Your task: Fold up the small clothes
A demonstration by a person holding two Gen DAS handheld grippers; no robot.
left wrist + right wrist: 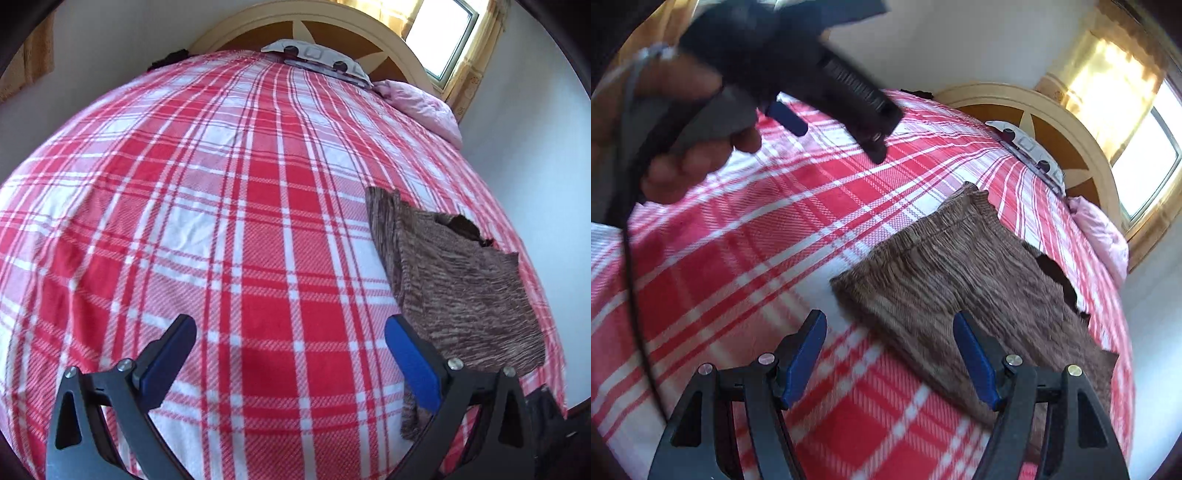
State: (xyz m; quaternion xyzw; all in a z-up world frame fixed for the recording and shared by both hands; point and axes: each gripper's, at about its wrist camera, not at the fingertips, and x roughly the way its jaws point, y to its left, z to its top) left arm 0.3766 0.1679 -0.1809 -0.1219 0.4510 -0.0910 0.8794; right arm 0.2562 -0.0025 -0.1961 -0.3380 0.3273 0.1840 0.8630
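Note:
A brown mottled knit garment (pixel 960 273) lies flat on the red and white plaid blanket (pixel 746 266), with a dark patch at its far right edge. My right gripper (pixel 889 321) hovers open over the garment's near left corner, and nothing is between its blue pads. In the left wrist view the same garment (pixel 454 288) lies to the right. My left gripper (pixel 290 328) is open above bare blanket (pixel 229 206), with its right finger (pixel 410 354) at the garment's near edge. A person's hand (pixel 687 162) carries the left tool, blurred, at the upper left of the right wrist view.
The curved cream headboard (pixel 373 33) stands at the far end with a printed pillow (pixel 317 55) and a pink pillow (pixel 424 103) against it. A sunlit window (pixel 447 33) is beyond. The bed's right edge meets a white wall (pixel 1156 332). A black cable (pixel 635 302) hangs at the left.

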